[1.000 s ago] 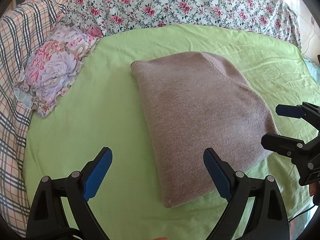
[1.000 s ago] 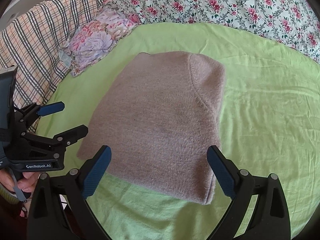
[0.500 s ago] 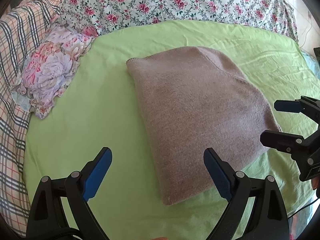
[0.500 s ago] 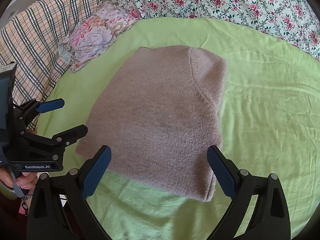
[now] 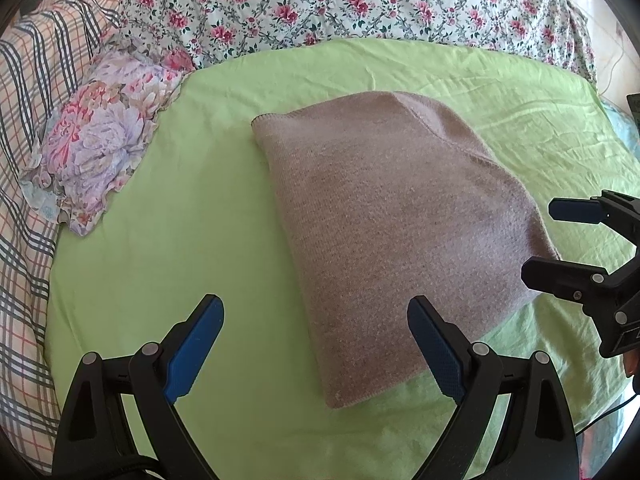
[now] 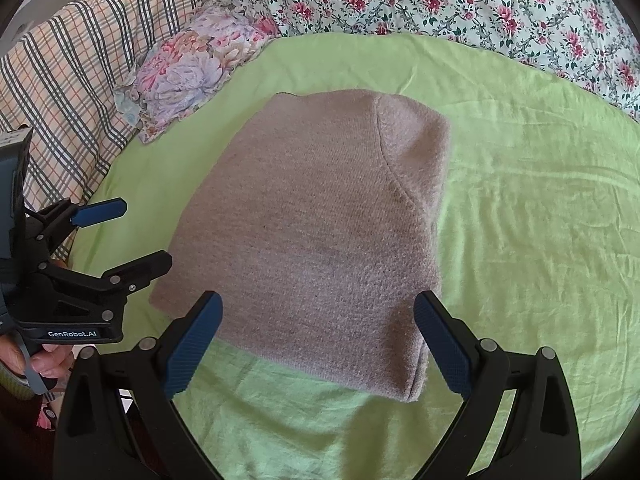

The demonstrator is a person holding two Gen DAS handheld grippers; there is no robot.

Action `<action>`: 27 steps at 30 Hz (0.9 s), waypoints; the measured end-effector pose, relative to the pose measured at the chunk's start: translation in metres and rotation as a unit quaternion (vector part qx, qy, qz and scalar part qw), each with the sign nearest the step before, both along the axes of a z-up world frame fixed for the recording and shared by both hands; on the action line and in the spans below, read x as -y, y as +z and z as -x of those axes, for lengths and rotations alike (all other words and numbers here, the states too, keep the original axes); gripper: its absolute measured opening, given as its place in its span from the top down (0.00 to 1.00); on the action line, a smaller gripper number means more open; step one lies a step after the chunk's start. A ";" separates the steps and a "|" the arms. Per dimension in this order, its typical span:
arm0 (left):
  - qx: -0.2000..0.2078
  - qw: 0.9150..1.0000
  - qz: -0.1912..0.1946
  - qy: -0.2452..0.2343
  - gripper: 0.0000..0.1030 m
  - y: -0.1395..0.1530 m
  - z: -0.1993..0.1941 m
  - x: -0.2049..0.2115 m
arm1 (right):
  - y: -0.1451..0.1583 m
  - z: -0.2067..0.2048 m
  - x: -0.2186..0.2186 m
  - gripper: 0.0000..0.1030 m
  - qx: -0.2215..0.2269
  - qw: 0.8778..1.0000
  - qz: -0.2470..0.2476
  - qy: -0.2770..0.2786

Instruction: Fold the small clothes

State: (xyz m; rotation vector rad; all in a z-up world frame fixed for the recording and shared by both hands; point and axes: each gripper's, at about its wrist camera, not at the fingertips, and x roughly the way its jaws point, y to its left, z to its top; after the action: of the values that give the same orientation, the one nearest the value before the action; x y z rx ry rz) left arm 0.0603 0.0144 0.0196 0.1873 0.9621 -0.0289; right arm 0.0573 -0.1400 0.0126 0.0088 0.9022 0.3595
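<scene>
1. Your left tool (image 5: 314,344) hangs with its fingers wide apart and nothing between them. Its right pad sits over the near edge of the sweater (image 5: 396,216), its left pad over bare green sheet (image 5: 160,248).
2. Your right tool (image 6: 318,340) is just as spread and empty, straddling the sweater's near hem at the bottom of its frame.
3. The sweater lies folded into a thick block in the centre of both views, on the bed. The floral pillow (image 5: 96,152) is well apart at the upper left.
4. The fold looks near finished, so the main risk is disturbing it: a pad dragging across the knit could pull the top layer askew.
5. If you grip only one layer at the hem, the stack may open when lifted.
6. The sheet is loose and wrinkled, so a low pinch could catch it too.
</scene>
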 end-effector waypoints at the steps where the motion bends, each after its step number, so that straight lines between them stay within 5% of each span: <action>1: 0.000 1.000 0.000 0.000 0.09 0.000 0.000 0.000 | 0.000 0.000 0.001 0.06 0.000 1.000 0.000 0.000; 27: 0.013 1.000 0.000 0.000 0.09 0.009 0.003 0.006 | 0.006 -0.003 0.005 0.06 0.004 1.000 0.000 0.001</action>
State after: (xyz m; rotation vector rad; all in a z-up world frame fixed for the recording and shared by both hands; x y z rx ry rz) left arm 0.0573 0.0081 0.0281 0.1882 0.9370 -0.0270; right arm 0.0600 -0.1452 0.0181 0.0067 0.8937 0.3611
